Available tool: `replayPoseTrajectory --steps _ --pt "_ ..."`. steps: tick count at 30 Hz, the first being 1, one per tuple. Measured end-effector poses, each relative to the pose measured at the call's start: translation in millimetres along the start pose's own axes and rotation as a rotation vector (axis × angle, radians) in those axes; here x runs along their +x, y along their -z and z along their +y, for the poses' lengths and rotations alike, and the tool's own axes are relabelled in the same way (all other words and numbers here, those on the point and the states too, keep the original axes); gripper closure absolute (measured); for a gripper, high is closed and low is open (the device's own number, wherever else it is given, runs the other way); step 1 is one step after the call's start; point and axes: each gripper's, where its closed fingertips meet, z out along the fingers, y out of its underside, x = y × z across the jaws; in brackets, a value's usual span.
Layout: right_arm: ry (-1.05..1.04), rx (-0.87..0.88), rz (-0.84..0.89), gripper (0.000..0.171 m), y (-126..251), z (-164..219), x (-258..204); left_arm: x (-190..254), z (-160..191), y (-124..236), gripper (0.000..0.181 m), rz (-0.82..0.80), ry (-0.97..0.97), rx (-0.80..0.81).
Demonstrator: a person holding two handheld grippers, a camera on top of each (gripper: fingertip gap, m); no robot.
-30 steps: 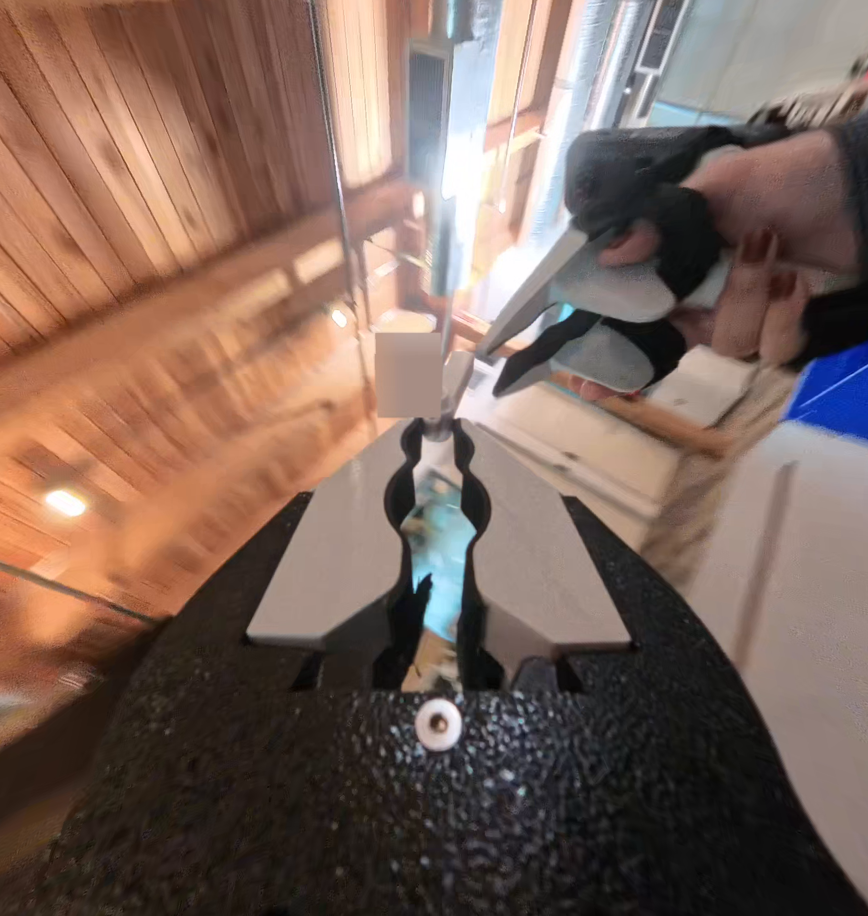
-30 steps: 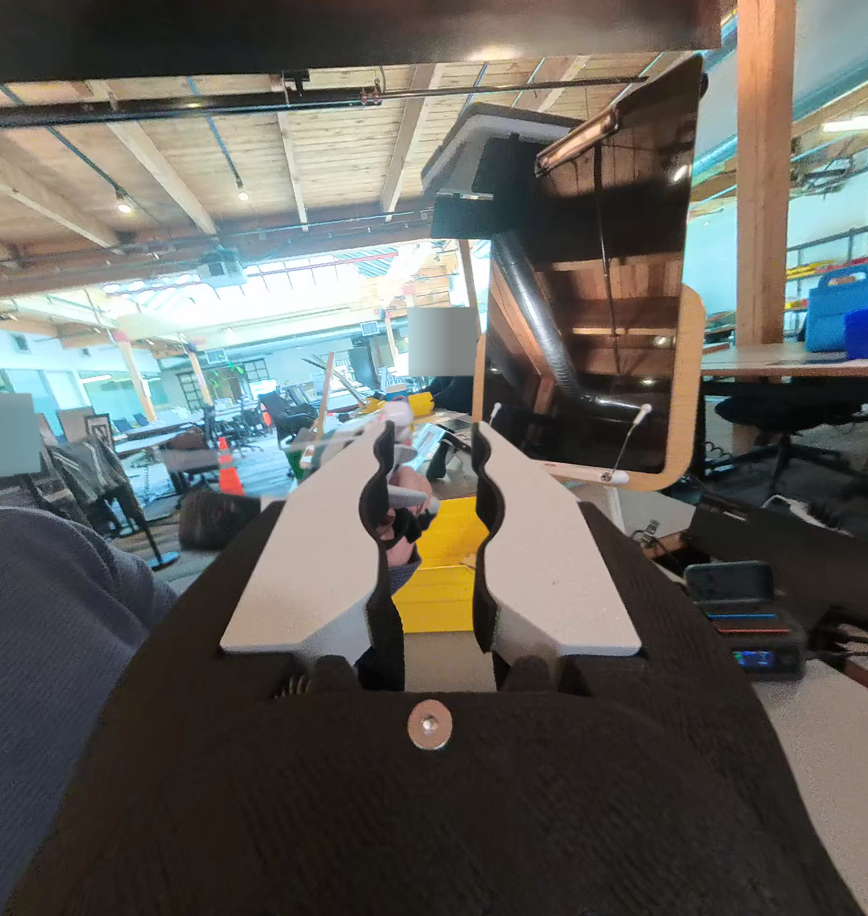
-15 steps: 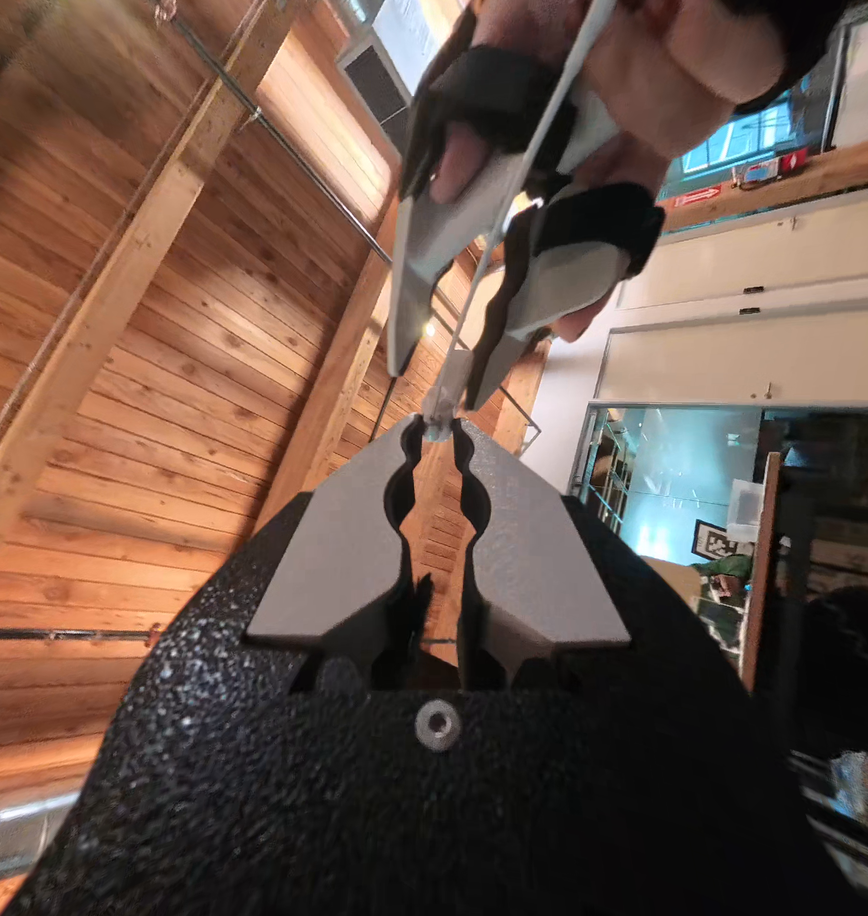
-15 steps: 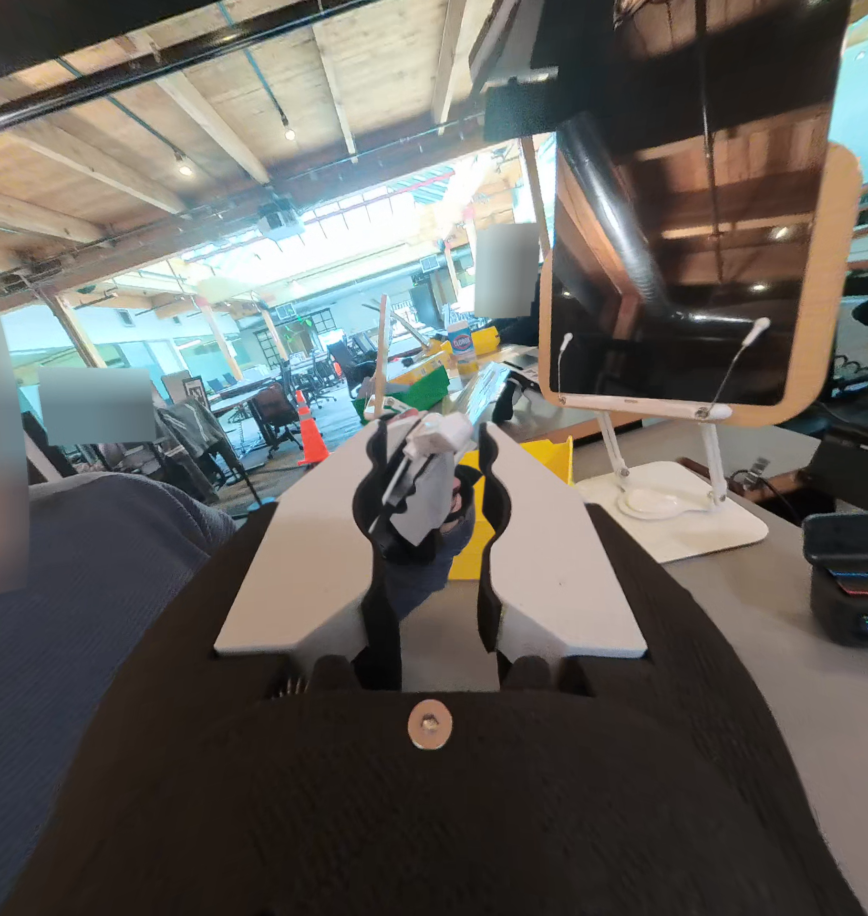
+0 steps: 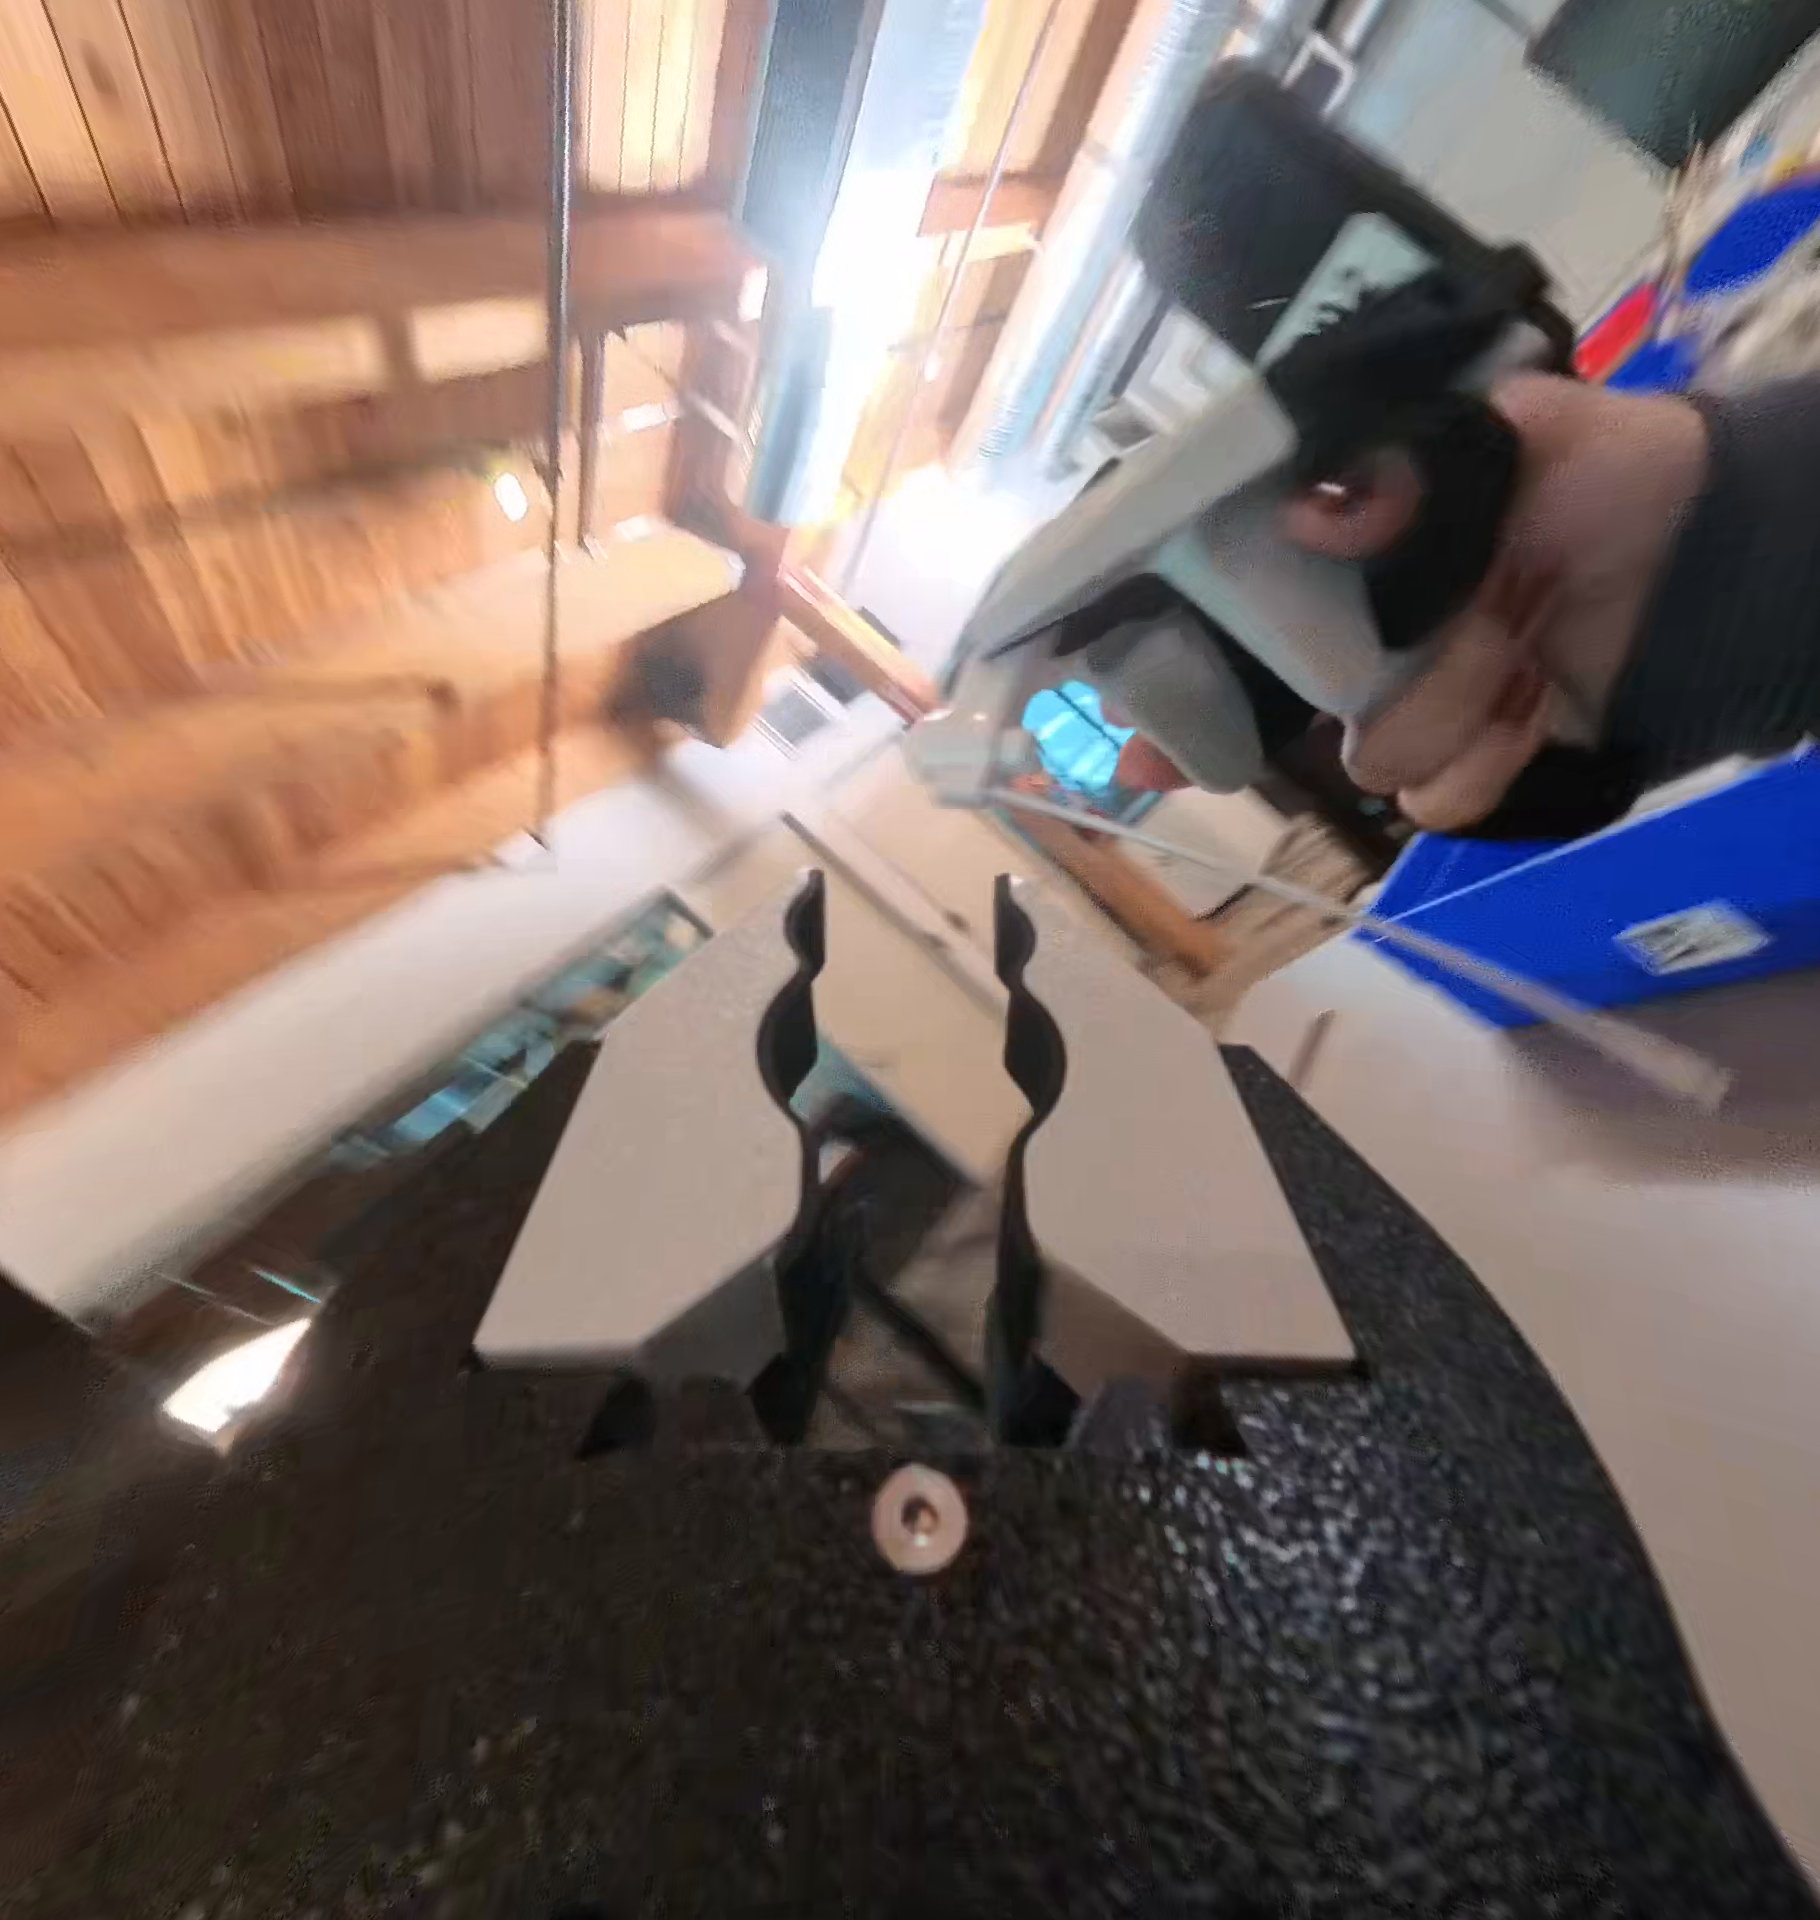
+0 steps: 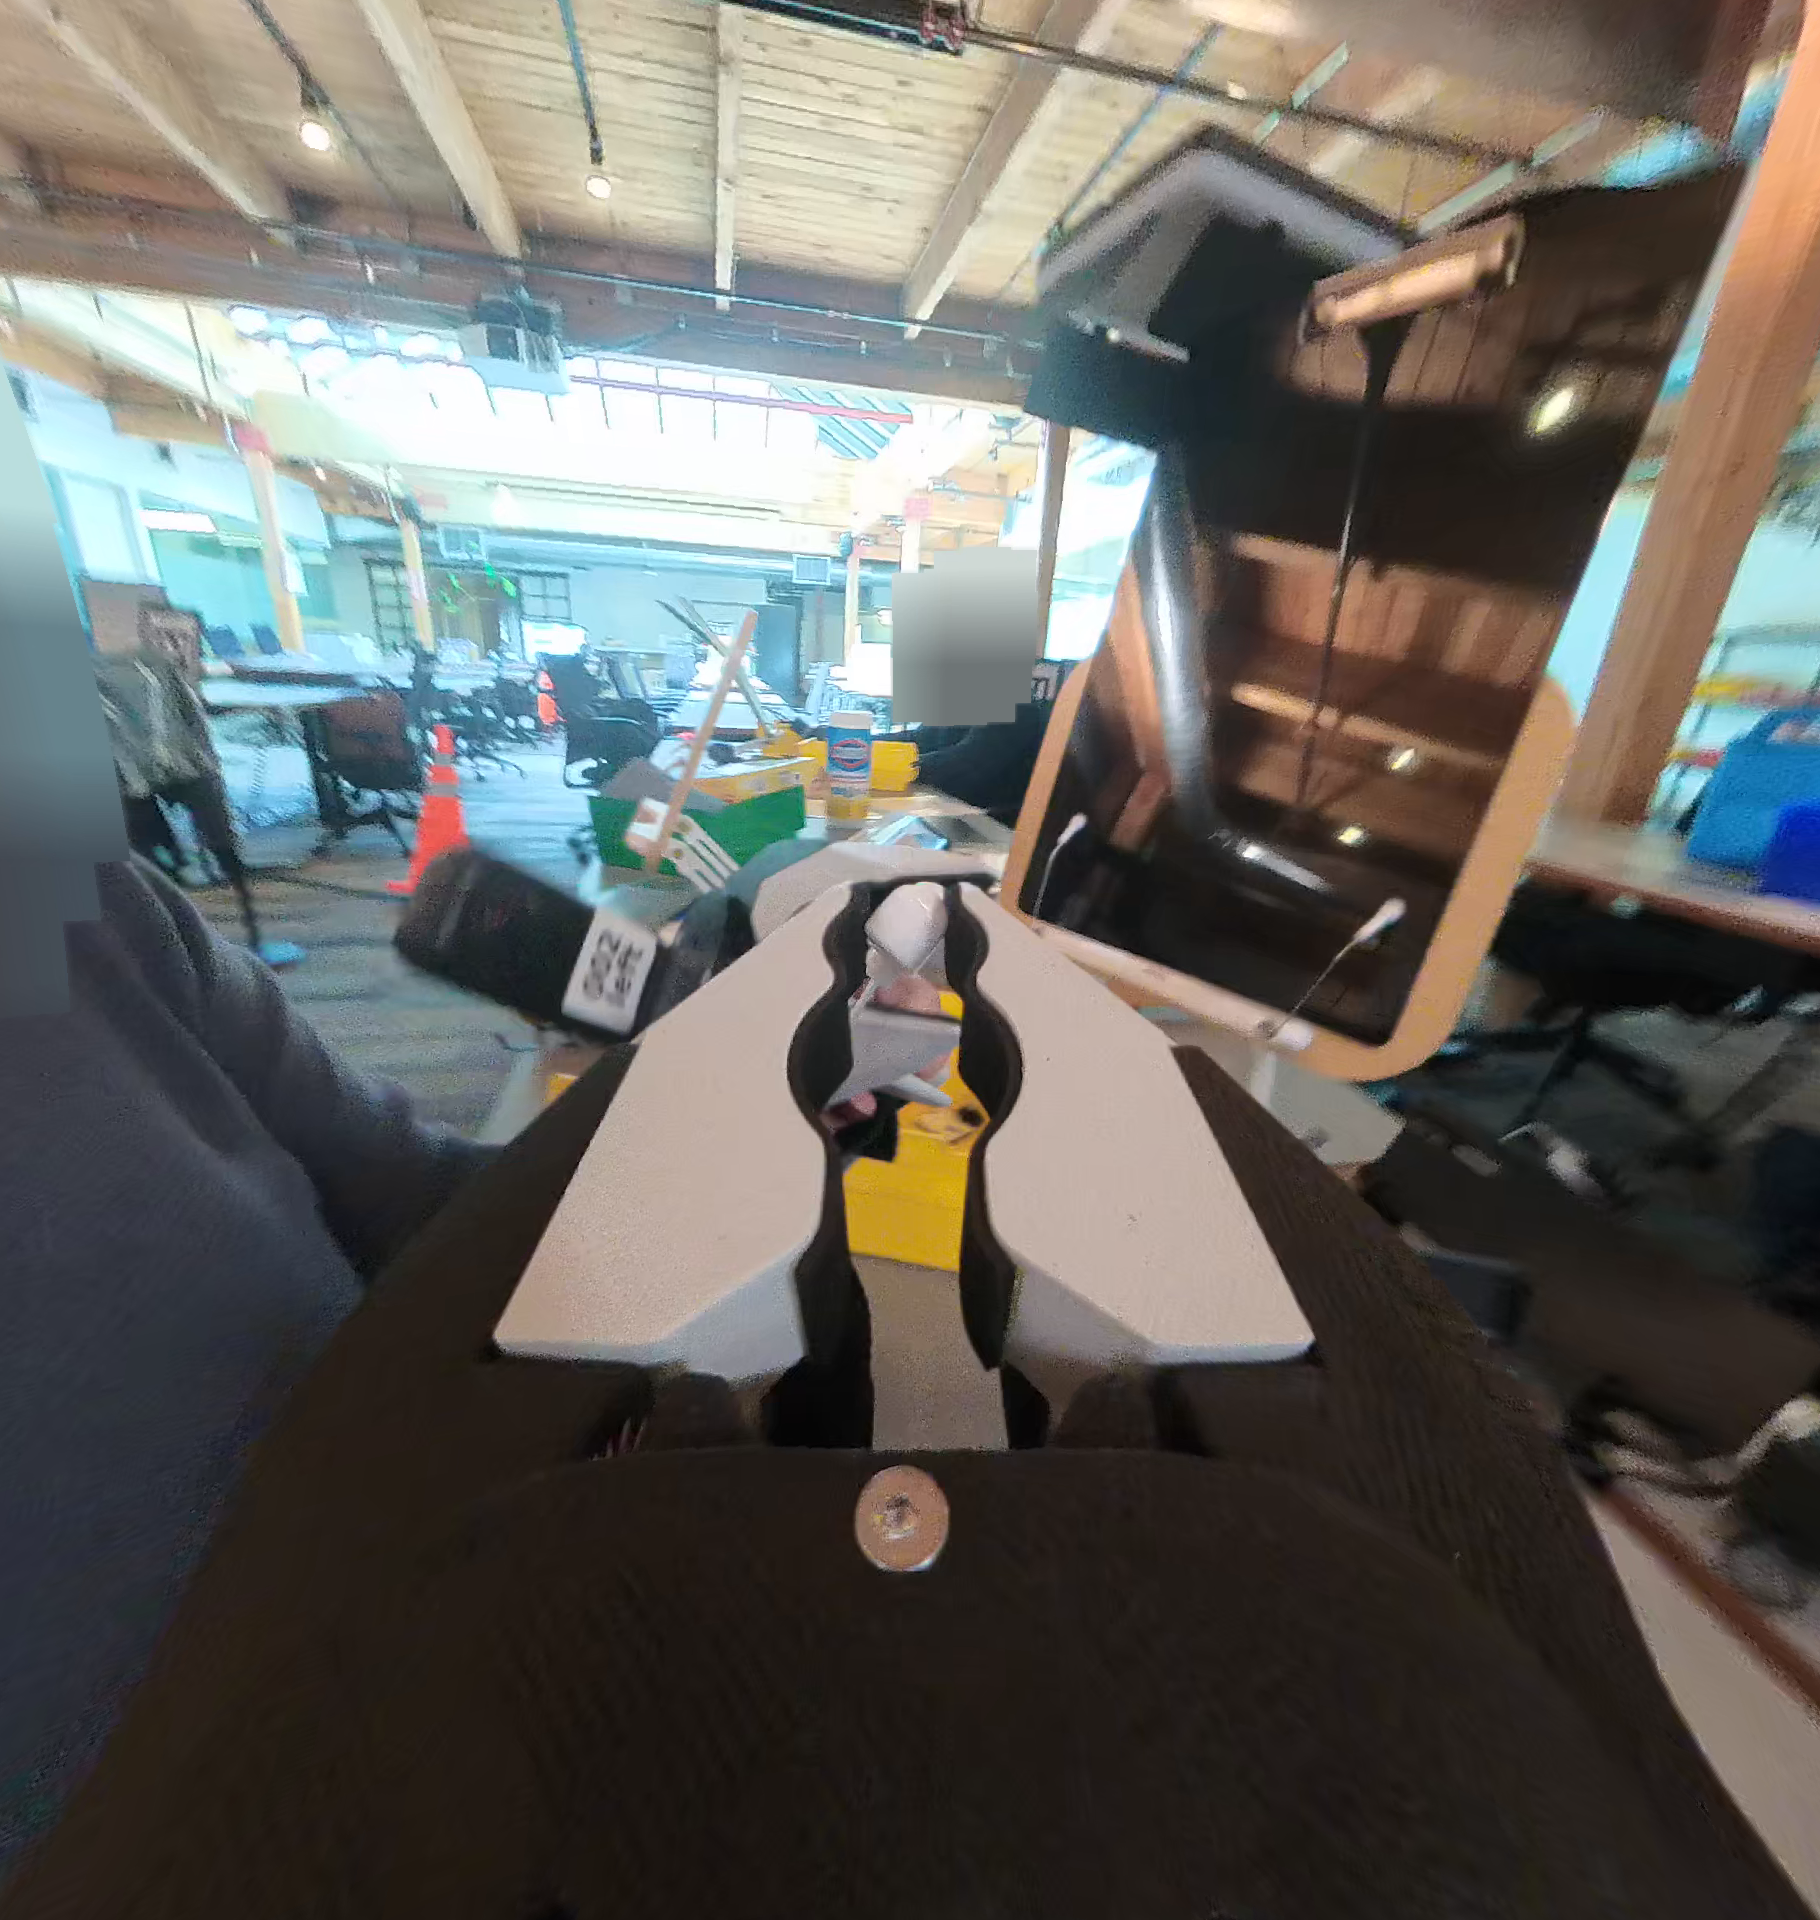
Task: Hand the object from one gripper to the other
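The object is a thin pale rod (image 5: 1332, 914) with a small white end piece. In the left wrist view, my right gripper (image 5: 953, 753), held in a hand at the upper right, is shut on the end piece, and the rod sticks out down and to the right. My left gripper (image 5: 908, 894) is open and empty, below and left of the right gripper's tips. In the right wrist view, my right gripper (image 6: 904, 904) is shut on the white end piece (image 6: 906, 925). The left gripper's grey fingers (image 6: 890, 1044) show through the gap behind it.
A wood-framed mirror (image 6: 1498, 831) on a white stand is ahead on the right. A blue box (image 5: 1612, 914) lies on the pale table (image 5: 1612, 1299). A yellow bin (image 6: 906, 1195) and a black device (image 6: 511, 935) lie beyond. A dark sleeve (image 6: 158, 1247) fills the left.
My left gripper has opened and let go of the rod. My right gripper has shut on its end and now carries it up and to the right of the left gripper. Both views have swung.
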Motion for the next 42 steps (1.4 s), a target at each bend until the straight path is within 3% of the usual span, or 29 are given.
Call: replayPoseTrajectory --steps 3,6,9,15,18,19,26,30,34,37,42 --pt "0.184 0.006 0.031 0.158 2.5 -3.2 -4.8 -4.6 9.5 -2.7 0.161 0.109 0.436 -0.018" --pt "0.285 0.038 0.041 0.158 3.6 -8.6 -10.2 -2.1 -14.7 4.2 0.16 0.328 0.874 0.157" --pt "0.33 0.061 0.029 0.158 5.0 -10.7 -14.0 -2.7 -30.2 13.6 0.162 0.513 1.138 0.267" --pt "0.329 0.097 0.001 0.159 6.6 -13.7 -17.8 31.4 -21.0 8.6 0.155 0.644 1.125 0.085" --pt "0.328 0.098 -0.006 0.159 6.3 -13.2 -18.4 40.6 -21.2 6.4 0.168 0.666 1.114 0.047" --pt "0.332 0.095 -0.003 0.159 6.0 -12.6 -18.0 41.4 -21.9 6.5 0.181 0.667 1.099 0.053" --pt "0.311 0.096 0.051 0.158 6.5 -12.8 -9.5 21.8 -14.2 0.2 0.181 0.422 0.772 0.053" --pt "0.244 0.06 0.087 0.132 4.2 -9.3 -0.4 1.7 -6.0 -1.1 0.181 0.212 0.513 -0.01" --pt "0.241 0.006 0.103 0.123 -1.0 -0.9 2.3 -6.0 -4.6 -0.1 0.181 0.045 0.093 -0.072" --pt "0.274 -0.061 0.087 0.126 -5.8 8.1 -4.1 2.3 -4.8 -2.1 0.181 0.01 -0.172 -0.113" --pt "0.351 -0.238 0.126 0.135 -7.9 28.2 -5.4 13.7 4.4 -6.9 0.181 -0.01 -0.439 -0.185"
